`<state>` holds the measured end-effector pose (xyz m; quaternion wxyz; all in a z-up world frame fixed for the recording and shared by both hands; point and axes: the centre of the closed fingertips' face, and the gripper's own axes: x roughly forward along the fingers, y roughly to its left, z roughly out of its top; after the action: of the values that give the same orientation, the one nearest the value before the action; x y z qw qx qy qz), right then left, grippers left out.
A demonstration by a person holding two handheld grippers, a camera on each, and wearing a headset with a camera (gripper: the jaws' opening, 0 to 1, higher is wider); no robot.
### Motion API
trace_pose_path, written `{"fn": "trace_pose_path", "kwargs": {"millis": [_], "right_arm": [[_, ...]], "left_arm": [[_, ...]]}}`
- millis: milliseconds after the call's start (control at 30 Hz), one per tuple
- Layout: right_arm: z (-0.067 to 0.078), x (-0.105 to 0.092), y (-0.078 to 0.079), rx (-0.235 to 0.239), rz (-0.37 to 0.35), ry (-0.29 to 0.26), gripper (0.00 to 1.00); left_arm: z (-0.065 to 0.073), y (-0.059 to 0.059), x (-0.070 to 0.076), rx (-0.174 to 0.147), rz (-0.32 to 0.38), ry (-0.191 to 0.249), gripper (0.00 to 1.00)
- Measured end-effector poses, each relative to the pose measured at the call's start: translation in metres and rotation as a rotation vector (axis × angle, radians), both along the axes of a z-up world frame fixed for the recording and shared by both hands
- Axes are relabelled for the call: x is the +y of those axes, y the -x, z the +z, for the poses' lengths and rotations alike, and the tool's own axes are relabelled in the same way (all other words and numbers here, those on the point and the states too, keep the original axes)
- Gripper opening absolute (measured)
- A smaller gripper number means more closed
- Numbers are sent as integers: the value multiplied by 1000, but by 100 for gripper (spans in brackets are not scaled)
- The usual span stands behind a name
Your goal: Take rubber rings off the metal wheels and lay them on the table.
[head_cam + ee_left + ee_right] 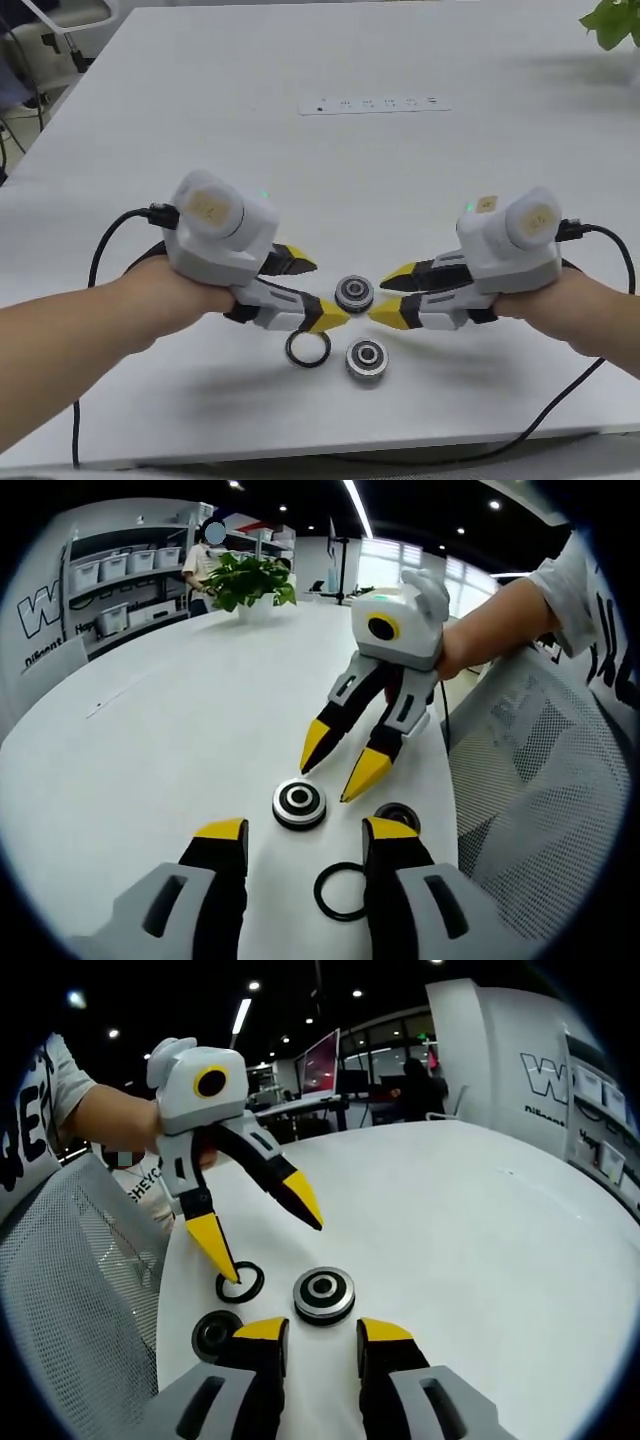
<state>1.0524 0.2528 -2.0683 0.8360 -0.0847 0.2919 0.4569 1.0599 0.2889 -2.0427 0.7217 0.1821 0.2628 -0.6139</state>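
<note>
Head view: left gripper (328,290) and right gripper (378,295) face each other over the table (450,160), both with jaws spread and holding nothing. One metal wheel (354,293) sits between their tips. A second wheel (367,359) and a loose rubber ring (308,348) lie side by side nearer the person.

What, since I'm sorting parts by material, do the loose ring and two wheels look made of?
Ring: likely black rubber, matte, no shine. Far wheel: metal by its look, silvery faces with glints around a dark band. Near wheel: shiny metal hub; its dull dark outer band may be rubber, uncertain.
</note>
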Motion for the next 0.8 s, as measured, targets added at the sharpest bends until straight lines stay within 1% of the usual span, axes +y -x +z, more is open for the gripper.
{"fn": "trace_pose_path", "kwargs": {"millis": [233, 333, 600, 800], "right_arm": [[-2, 2, 1, 10, -4, -9, 23], [-3, 2, 1, 13, -5, -12, 23], [-3, 4, -1, 20, -25, -39, 21], [-5, 5, 0, 20, -28, -41, 19]], "left_arm": [[-3, 0, -3, -8, -8, -5, 39], [-4, -1, -4, -3, -2, -4, 37], [-6, -2, -10, -9, -3, 3, 32], [-8, -3, -14, -7, -1, 4, 29]]}}
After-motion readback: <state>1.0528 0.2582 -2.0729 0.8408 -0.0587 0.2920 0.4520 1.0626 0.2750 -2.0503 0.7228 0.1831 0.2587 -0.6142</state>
